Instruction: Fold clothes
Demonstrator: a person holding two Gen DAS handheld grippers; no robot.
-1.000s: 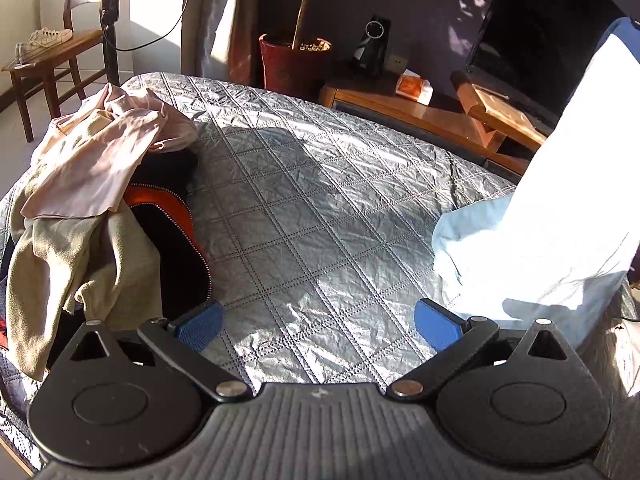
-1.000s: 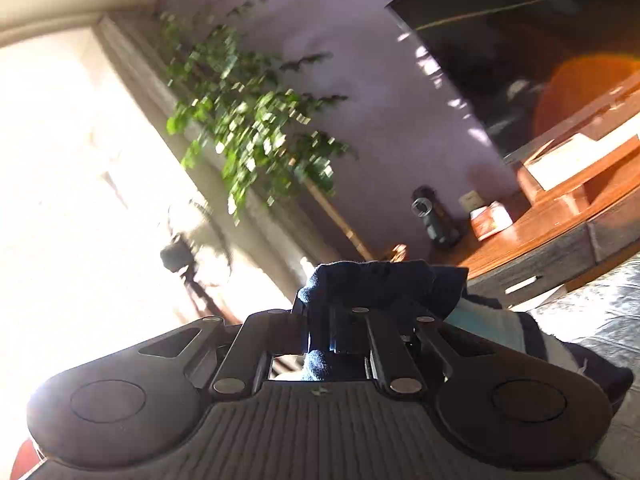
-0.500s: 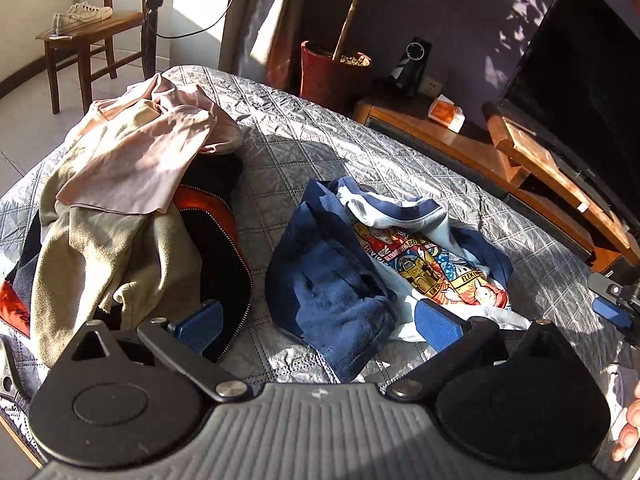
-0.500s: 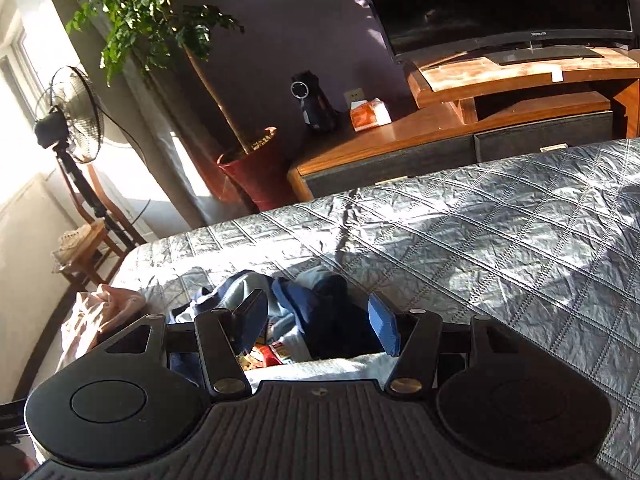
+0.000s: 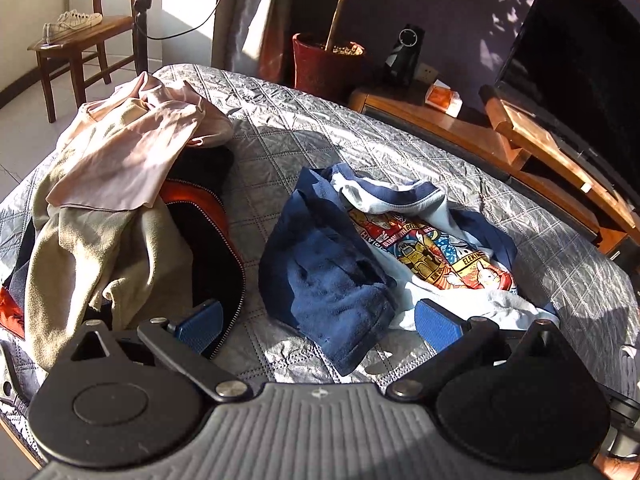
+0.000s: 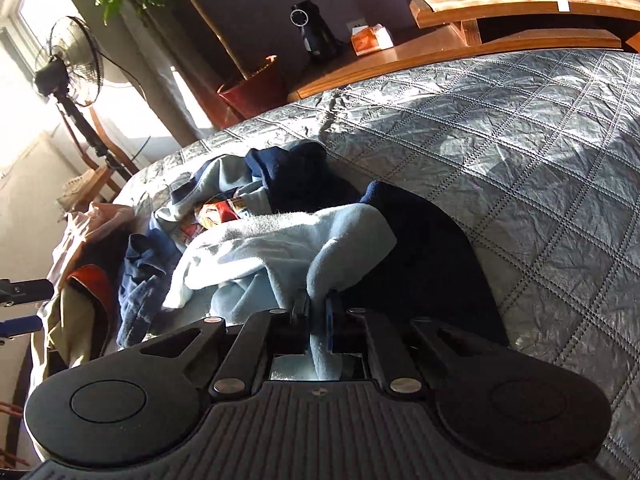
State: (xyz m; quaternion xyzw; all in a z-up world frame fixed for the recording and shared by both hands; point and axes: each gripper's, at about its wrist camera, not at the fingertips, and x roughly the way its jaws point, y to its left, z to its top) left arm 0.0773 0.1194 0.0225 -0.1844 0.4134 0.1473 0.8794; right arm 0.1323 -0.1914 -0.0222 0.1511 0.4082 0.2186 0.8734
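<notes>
A crumpled light-blue and navy shirt [image 5: 404,248] with a cartoon print lies in a heap on the grey quilted bed [image 5: 328,148]. It also shows in the right wrist view [image 6: 256,248]. My left gripper [image 5: 318,322] is open and empty, low over the shirt's near navy edge. My right gripper [image 6: 318,308] is shut on a light-blue fold of the shirt at its near edge, low over the bed [image 6: 540,168].
A pile of beige, pink and black-orange clothes [image 5: 120,200] lies on the bed's left side. Beyond the bed stand a red plant pot [image 5: 324,64], a wooden TV bench [image 5: 520,136], a chair with shoes [image 5: 76,36] and a fan [image 6: 72,68].
The shirt was dropped from the air onto the bed. My right gripper opened, came down and shut again on its light-blue edge. My left gripper moved in closer over the shirt.
</notes>
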